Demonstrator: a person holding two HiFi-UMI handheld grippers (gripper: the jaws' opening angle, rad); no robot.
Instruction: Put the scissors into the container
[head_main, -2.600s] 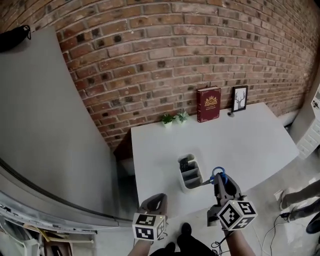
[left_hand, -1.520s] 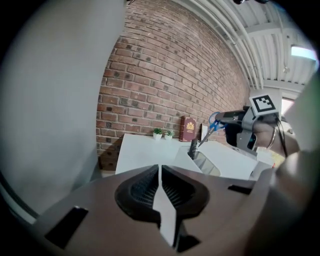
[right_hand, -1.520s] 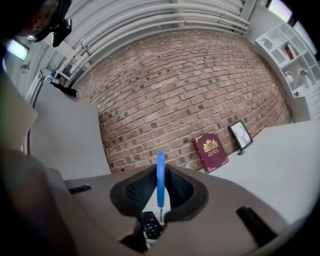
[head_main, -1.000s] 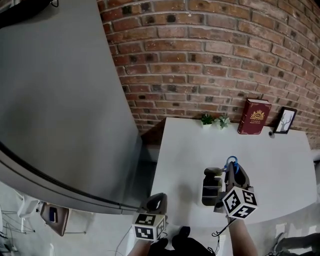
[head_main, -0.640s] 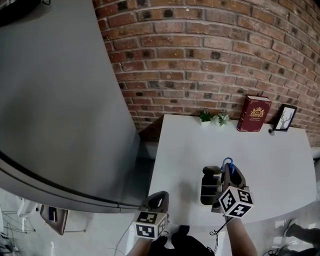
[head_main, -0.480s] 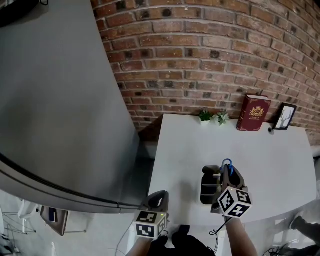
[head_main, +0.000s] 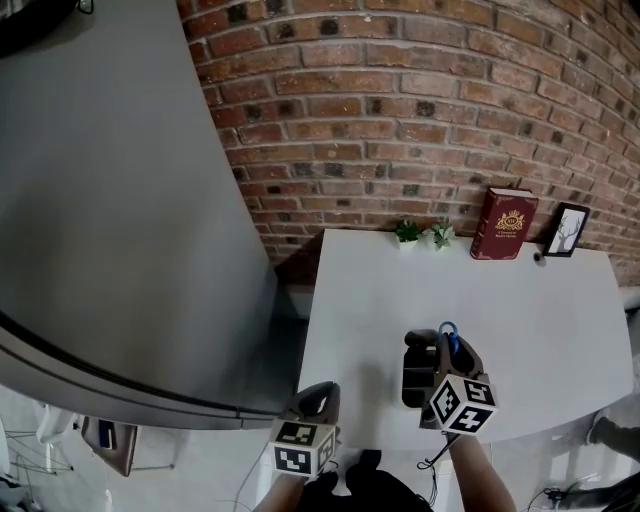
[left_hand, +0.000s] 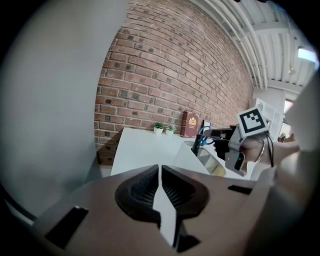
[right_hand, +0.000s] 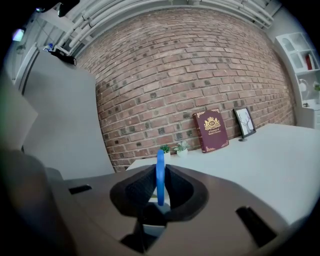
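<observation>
Head view: your right gripper (head_main: 447, 347) holds the blue-handled scissors (head_main: 449, 331) upright, handle up, right beside the divided container (head_main: 416, 372), which sits just to its left on the white table (head_main: 370, 290). Your left gripper (head_main: 319, 394) hangs off the table's near edge, well apart from both.

Left gripper view: its jaws are pressed together with nothing between them. Scissors and container lie ahead to its right.

Right gripper view: the jaws are clamped on the blue handle loop, with a red book (right_hand: 212, 130) ahead on the right.

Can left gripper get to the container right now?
Probably yes: left gripper is shut, empty, with bare table between it and the container; the right gripper holding scissors crowds its top.
</observation>
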